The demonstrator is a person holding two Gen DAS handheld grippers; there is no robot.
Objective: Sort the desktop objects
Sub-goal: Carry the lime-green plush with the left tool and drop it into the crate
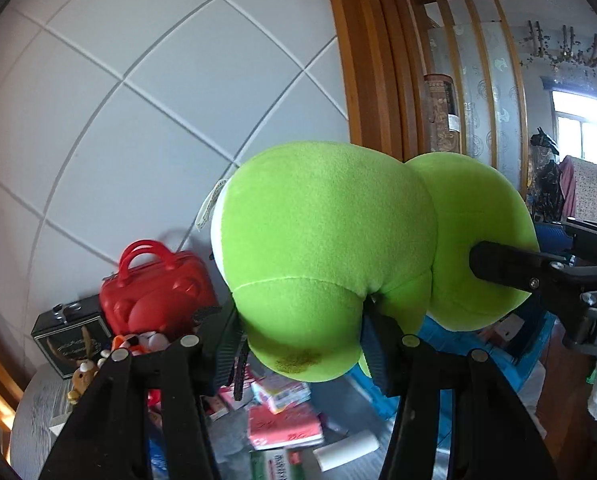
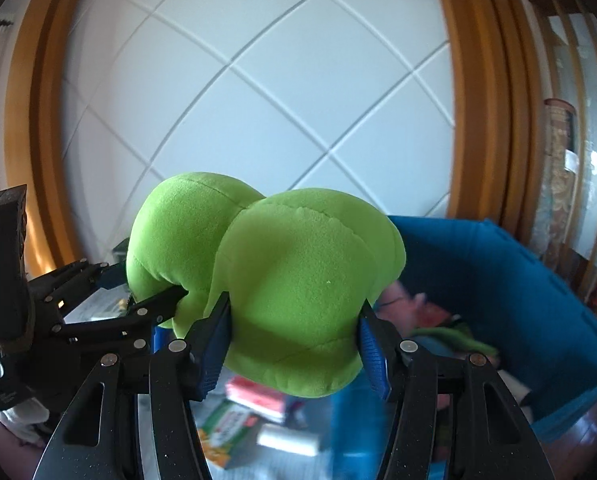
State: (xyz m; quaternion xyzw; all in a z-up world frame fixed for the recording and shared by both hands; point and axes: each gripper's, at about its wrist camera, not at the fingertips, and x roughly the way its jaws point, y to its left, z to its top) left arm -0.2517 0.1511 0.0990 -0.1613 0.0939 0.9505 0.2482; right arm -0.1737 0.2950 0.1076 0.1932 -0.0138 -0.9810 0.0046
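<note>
A big green plush toy (image 1: 330, 248) hangs in the air, held by both grippers. My left gripper (image 1: 302, 344) is shut on its near lobe, blue pads pressed into the fabric. My right gripper (image 2: 294, 340) is shut on the other lobe (image 2: 298, 292). In the left wrist view the right gripper (image 1: 510, 272) comes in from the right and presses into the plush. In the right wrist view the left gripper (image 2: 158, 304) grips from the left. A white tag (image 1: 210, 208) hangs off the plush.
Below lies a grey table (image 1: 34, 420) with a red toy case (image 1: 154, 288), a black box (image 1: 70, 336), pink and green packets (image 1: 286, 424) and a white roll (image 1: 346, 450). A blue bin (image 2: 510, 292) with soft items stands at right.
</note>
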